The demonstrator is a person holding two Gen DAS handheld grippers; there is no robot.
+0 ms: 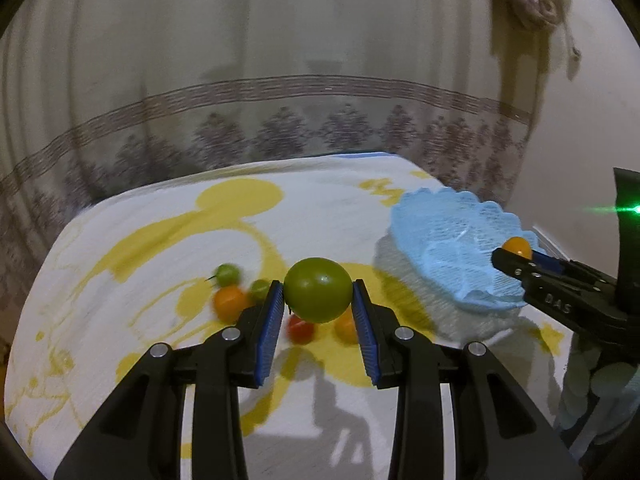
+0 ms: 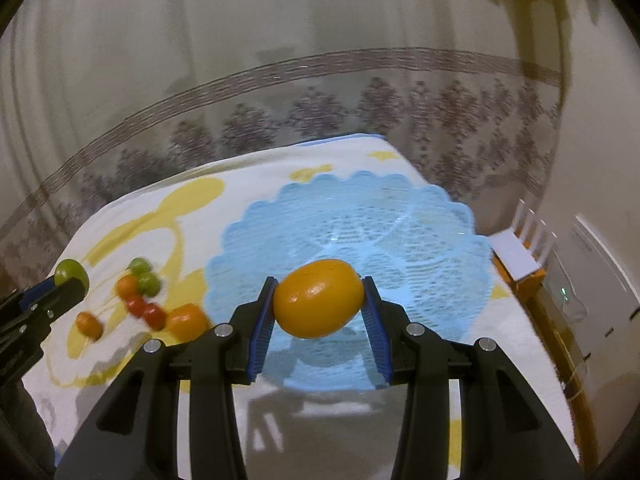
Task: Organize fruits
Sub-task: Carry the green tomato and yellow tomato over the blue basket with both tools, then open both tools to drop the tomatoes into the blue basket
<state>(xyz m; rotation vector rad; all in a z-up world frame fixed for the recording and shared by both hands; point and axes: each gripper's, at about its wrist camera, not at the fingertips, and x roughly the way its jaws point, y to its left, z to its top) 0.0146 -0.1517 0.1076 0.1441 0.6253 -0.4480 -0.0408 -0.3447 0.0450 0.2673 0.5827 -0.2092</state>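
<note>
A: Green tomato (image 1: 318, 290) — where is it?
B: Clamped in the left tongs (image 1: 318, 300), angled down above the tabletop (image 1: 120, 320).
A: And the orange tomato (image 2: 319, 298)?
B: Pinched in the right tongs (image 2: 319, 308), long axis running nine to three, over the blue basket's (image 2: 440, 232) six o'clock rim.

Left claw (image 1: 318, 300) and right claw (image 2: 319, 302) both tilted downward, blue pads clamped, each with a load.
</note>
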